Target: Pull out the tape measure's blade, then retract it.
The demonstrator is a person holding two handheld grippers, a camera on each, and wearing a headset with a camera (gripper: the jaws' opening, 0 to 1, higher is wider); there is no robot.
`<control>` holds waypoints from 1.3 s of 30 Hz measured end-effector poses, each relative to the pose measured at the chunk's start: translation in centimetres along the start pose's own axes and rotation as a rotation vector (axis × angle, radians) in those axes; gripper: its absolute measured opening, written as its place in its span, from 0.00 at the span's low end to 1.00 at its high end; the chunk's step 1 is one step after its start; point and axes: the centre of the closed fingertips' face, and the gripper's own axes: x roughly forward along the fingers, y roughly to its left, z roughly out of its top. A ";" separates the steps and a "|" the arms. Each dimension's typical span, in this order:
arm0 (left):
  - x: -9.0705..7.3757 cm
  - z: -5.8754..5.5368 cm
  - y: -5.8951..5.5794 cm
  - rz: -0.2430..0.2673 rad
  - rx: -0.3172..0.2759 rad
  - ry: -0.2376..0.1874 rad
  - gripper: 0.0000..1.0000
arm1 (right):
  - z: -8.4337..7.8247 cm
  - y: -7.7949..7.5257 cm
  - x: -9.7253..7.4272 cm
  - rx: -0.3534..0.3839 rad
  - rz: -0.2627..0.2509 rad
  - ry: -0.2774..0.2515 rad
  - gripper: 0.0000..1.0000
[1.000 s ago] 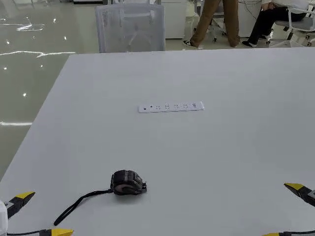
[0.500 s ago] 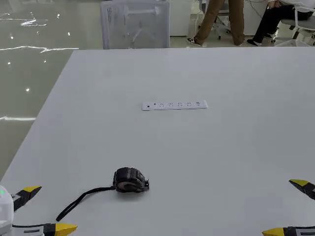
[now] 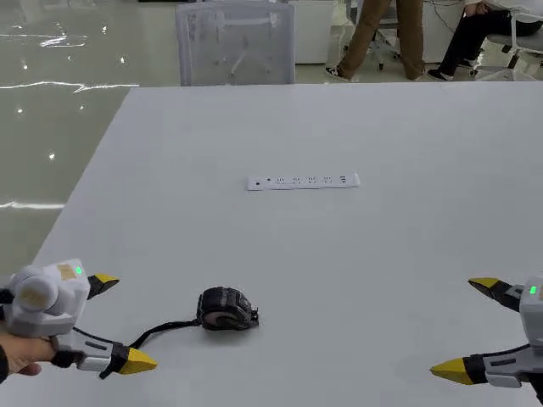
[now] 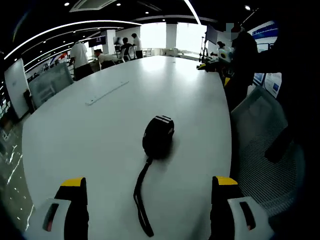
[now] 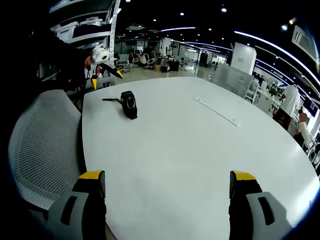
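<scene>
The tape measure [image 3: 226,309] lay loose on the white table [image 3: 356,254] with no blade drawn out and nothing pinning its case. The likely trouble was a slip. A jaw closing off-centre on the rounded case could skid it across the smooth top or catch the wrist strap [image 3: 161,329] instead. Tugging the hook with the case unheld would merely drag the whole thing along. It sat just ahead of the left gripper [image 3: 125,322], its strap trailing toward those wide-spread, empty jaws. The right gripper [image 3: 465,327], equally spread and empty, was well apart on the other side. A power strip [image 3: 303,181] lay farther up the table.
</scene>
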 end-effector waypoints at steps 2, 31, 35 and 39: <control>0.7 0.8 -0.2 -0.024 0.042 0.027 1.00 | 0.7 0.4 0.6 -0.001 0.023 0.001 1.00; 9.5 5.3 -2.1 -0.246 0.278 0.183 0.72 | 6.0 2.7 11.8 -0.125 0.219 0.010 1.00; 10.7 5.1 -2.4 -0.260 0.311 0.208 0.63 | 7.1 3.9 13.8 -0.153 0.259 0.014 0.99; 11.6 4.7 -2.2 -0.255 0.346 0.240 0.53 | 7.8 5.0 15.4 -0.180 0.294 0.023 0.97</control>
